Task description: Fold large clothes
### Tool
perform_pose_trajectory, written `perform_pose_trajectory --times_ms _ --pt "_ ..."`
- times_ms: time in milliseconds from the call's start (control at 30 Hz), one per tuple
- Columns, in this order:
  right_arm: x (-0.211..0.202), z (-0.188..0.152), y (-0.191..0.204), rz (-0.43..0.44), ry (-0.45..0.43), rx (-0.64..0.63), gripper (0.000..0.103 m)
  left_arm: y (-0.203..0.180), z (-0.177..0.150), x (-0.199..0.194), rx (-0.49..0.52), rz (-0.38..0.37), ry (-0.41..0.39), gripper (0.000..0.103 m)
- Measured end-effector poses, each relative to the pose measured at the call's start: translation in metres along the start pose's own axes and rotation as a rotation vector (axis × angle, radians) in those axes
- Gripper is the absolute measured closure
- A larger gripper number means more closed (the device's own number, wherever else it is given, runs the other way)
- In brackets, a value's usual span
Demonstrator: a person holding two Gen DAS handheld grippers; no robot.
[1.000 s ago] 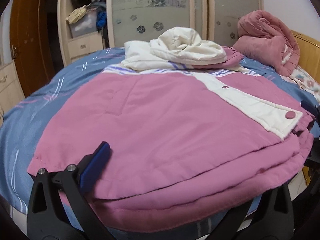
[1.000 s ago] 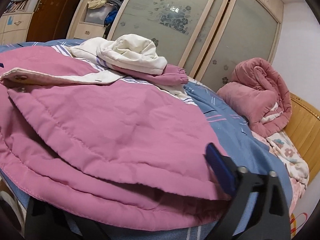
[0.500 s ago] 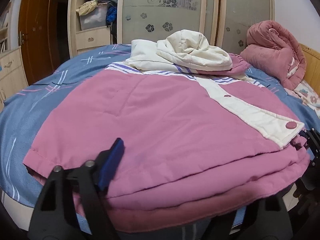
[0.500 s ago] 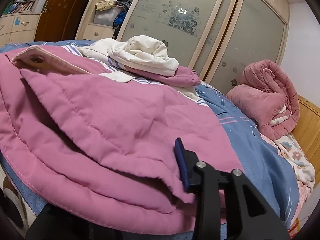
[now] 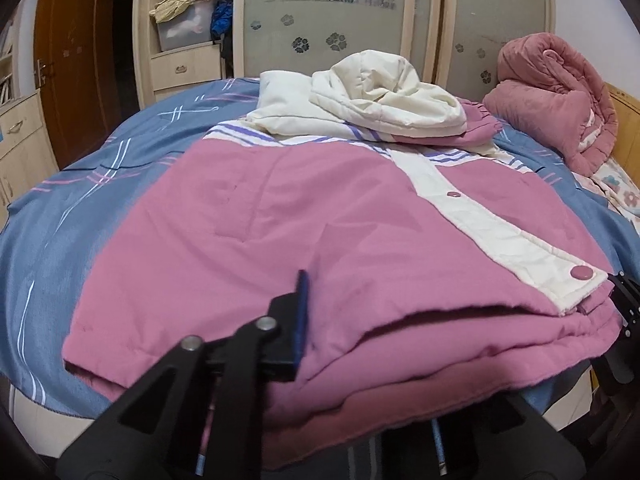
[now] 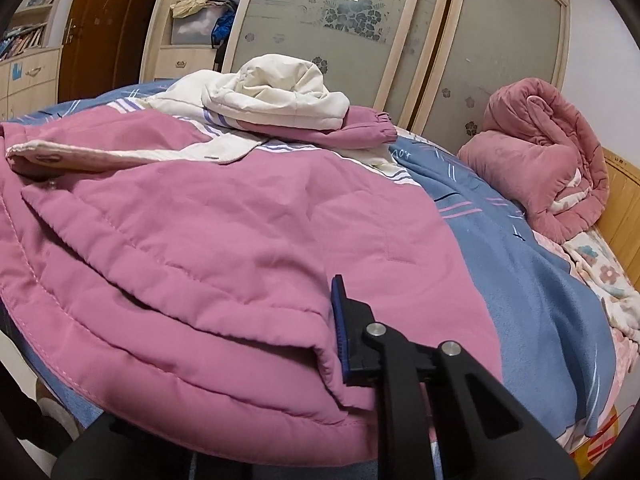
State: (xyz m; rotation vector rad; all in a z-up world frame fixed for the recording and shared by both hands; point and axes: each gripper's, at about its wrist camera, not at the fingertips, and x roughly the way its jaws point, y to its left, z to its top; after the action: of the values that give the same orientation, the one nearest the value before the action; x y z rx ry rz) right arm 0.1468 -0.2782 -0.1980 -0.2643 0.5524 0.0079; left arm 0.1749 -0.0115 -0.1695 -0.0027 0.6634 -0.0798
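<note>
A large pink padded jacket (image 5: pixel 304 216) with a cream button strip (image 5: pixel 500 224) and cream hood (image 5: pixel 384 96) lies on the bed; it also shows in the right wrist view (image 6: pixel 224 224). My left gripper (image 5: pixel 372 364) is closing on the jacket's near hem; one blue-padded finger (image 5: pixel 298 320) lies on top, the other is hidden under the cloth. My right gripper (image 6: pixel 256 364) stands the same way at the hem's right end, its blue pad (image 6: pixel 340 320) against the fabric.
The bed has a blue sheet (image 5: pixel 76 208). A rolled pink quilt (image 5: pixel 560 96) sits at the back right by a wooden headboard (image 6: pixel 624 200). Sliding wardrobe doors (image 5: pixel 328 16) and open shelves (image 5: pixel 188 32) stand behind.
In both views the visible finger has moved inward over the hem, narrowing the jaws on the cloth. Both cameras have risen slightly; the jacket lies as before.
</note>
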Motion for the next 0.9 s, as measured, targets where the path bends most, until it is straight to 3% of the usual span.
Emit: perform_pose_trajectory --times_ms 133,400,900 --pt "-0.002 0.003 -0.003 0.012 -0.006 0.019 0.087 0.005 0.001 -0.001 -0.014 -0.04 -0.003 0.096" --pt "-0.009 0.012 -0.011 0.039 -0.025 0.073 0.097 0.003 0.003 0.0 -0.002 -0.04 -0.001 0.096" --pt "-0.008 0.022 -0.019 0.082 -0.022 0.157 0.097 0.002 0.014 0.0 0.004 -0.044 -0.017 0.096"
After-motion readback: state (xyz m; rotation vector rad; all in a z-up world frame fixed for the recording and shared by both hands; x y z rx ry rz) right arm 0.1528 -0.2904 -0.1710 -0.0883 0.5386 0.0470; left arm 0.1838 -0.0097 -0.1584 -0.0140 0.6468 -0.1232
